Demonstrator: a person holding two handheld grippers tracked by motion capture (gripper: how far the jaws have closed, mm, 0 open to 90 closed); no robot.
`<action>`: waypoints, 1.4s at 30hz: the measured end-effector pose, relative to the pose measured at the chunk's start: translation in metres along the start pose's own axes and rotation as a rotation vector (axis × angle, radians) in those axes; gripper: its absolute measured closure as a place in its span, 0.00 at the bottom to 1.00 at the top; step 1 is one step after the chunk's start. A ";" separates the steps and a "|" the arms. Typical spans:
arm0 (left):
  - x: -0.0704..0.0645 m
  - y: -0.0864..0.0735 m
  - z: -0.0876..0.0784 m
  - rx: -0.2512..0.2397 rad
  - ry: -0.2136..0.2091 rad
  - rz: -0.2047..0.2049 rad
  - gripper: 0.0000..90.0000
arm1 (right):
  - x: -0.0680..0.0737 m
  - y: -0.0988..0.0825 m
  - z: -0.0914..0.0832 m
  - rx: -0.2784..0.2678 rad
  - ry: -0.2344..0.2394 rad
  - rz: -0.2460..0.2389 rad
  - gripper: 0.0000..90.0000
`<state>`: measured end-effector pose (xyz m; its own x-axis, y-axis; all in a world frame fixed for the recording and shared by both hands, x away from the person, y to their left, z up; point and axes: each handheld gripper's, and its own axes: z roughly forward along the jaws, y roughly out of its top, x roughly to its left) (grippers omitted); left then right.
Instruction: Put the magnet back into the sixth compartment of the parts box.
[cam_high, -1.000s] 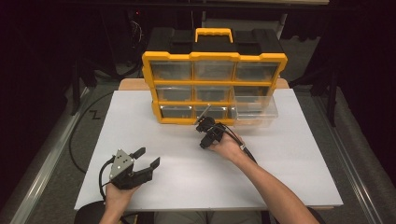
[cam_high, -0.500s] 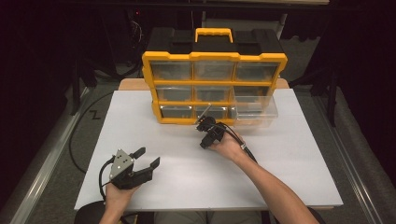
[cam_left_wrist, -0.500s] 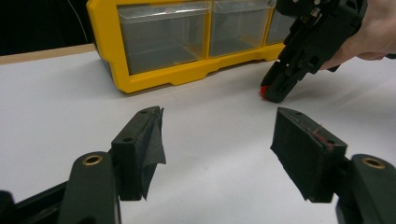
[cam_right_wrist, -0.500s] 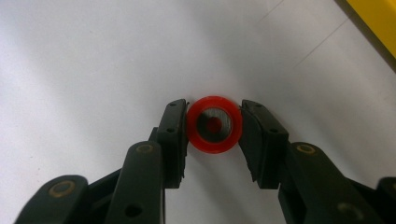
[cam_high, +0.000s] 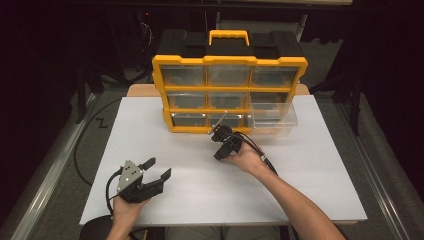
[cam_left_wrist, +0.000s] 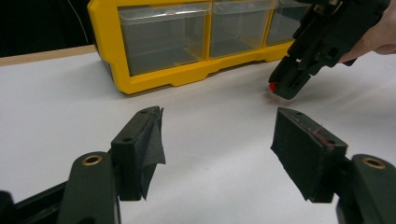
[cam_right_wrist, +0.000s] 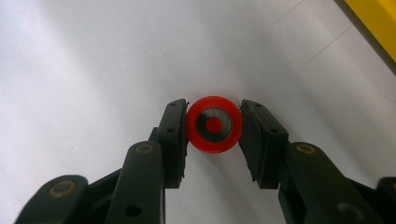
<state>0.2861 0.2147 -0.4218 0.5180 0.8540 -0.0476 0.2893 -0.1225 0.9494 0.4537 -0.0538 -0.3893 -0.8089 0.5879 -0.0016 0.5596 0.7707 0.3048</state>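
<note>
A small red ring-shaped part (cam_right_wrist: 214, 124) with a grey inside and a red centre dot sits between the jaws of my right gripper (cam_right_wrist: 214, 126), which is shut on it just above the white table. In the high view that right gripper (cam_high: 220, 152) points down at the table in front of the yellow drawer organizer (cam_high: 229, 92). The left gripper view catches a bit of the red part (cam_left_wrist: 272, 86) at the right gripper's tip. My left gripper (cam_high: 156, 170) rests near the table's front left, open and holding nothing, its pads (cam_left_wrist: 306, 151) wide apart.
The organizer has several clear drawers; the bottom right drawer (cam_high: 272, 119) is pulled out over the table. A white sheet (cam_high: 310, 170) covers the table. A black cable (cam_high: 260, 152) trails from the right gripper along the forearm.
</note>
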 end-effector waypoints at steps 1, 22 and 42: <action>0.000 0.000 0.000 0.000 0.000 0.000 0.37 | 0.001 0.000 -0.001 0.004 0.005 0.006 0.72; 0.000 0.000 0.000 0.000 0.001 -0.001 0.37 | 0.014 -0.023 -0.022 -0.019 0.023 -0.072 0.72; -0.001 0.000 0.001 -0.002 0.001 -0.004 0.37 | 0.015 -0.048 -0.039 -0.036 0.028 -0.086 0.72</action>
<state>0.2864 0.2138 -0.4221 0.5159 0.8551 -0.0510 0.2899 -0.1183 0.9497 0.4083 -0.0914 -0.3671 -0.8588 0.5123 -0.0033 0.4810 0.8087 0.3386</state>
